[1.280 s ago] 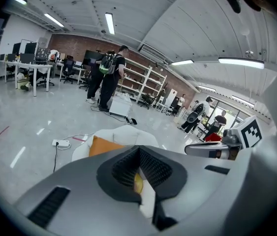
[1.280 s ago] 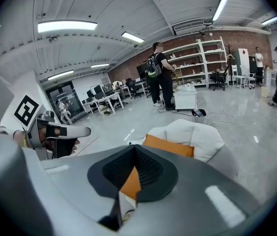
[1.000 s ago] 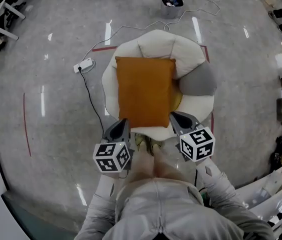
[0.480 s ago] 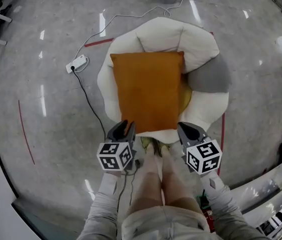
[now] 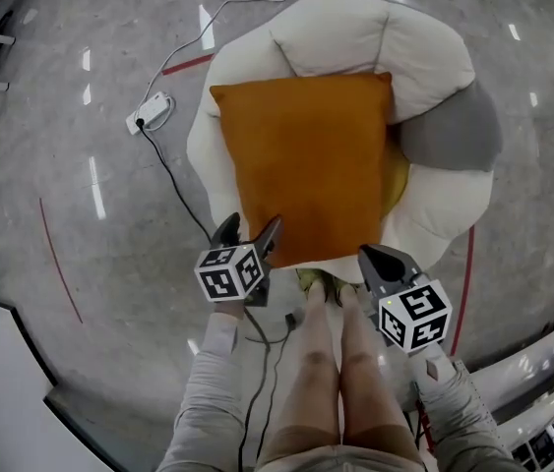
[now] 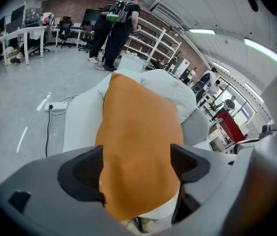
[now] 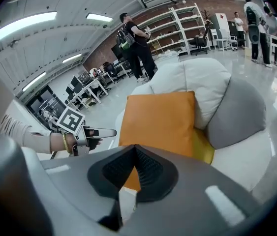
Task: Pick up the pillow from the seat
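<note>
Person: bare legs [image 5: 331, 362] stand between the two tools; shoes [image 5: 321, 285] at the seat's near rim
Left gripper [image 5: 250, 234]: jaws have just been opening and stand well apart; the pillow's near left corner shows between them; the pads do not press on it
Right gripper [image 5: 373, 259]: jaws closed together with nothing between them; its tip is just beside the pillow's near right corner
Orange rectangular fabric pillow [image 5: 311, 160]: lies flat across the middle of the seat; its near edge reaches almost to the seat's front rim
Cream round padded seat [image 5: 355, 32]: on the grey floor; a grey cushion [image 5: 449, 131] on its right side; a yellow edge [image 5: 395, 175] peeks from under the pillow
White power strip [image 5: 149, 111]: on the floor left of the seat; its black cable [image 5: 183, 200] runs toward the left gripper
</note>
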### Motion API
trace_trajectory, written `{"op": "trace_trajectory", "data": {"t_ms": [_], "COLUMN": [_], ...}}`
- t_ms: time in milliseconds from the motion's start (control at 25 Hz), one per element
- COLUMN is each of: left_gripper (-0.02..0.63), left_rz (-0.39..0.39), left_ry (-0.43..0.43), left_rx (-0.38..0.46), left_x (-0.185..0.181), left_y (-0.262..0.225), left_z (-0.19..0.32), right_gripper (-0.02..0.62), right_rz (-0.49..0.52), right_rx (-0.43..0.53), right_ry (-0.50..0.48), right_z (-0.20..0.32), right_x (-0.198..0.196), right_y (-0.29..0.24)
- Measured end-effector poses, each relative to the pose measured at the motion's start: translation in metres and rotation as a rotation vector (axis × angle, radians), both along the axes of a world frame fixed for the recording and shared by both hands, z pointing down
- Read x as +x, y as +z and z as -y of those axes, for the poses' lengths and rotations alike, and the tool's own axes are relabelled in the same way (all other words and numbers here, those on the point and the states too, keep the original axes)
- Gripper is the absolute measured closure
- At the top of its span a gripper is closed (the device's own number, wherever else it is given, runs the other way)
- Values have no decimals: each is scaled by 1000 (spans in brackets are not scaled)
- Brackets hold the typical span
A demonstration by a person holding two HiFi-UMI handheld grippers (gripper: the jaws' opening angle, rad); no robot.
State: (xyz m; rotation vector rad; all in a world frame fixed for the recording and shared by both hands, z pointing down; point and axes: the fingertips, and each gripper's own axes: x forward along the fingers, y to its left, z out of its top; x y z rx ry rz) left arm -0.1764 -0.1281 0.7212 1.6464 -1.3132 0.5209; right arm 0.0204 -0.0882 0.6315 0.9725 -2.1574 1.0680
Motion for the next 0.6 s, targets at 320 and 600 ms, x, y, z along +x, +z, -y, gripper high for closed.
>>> {"op": "trace_trajectory", "data": {"t_ms": [320,600], "left_gripper": [27,15], "left_rz": [-29,-59], "left_ry": [92,180], "left_rx": [-48,-97], "left_x": [-12,-11], "left_y": [81,125], "left_z": [23,53], "right_gripper": [595,595], "right_rz": [7,12], "right_rx": [-31,-82], "right_ry": [1,14], "right_z": [-5,-19], "right_x": [1,0], "right_y": [55,95]}}
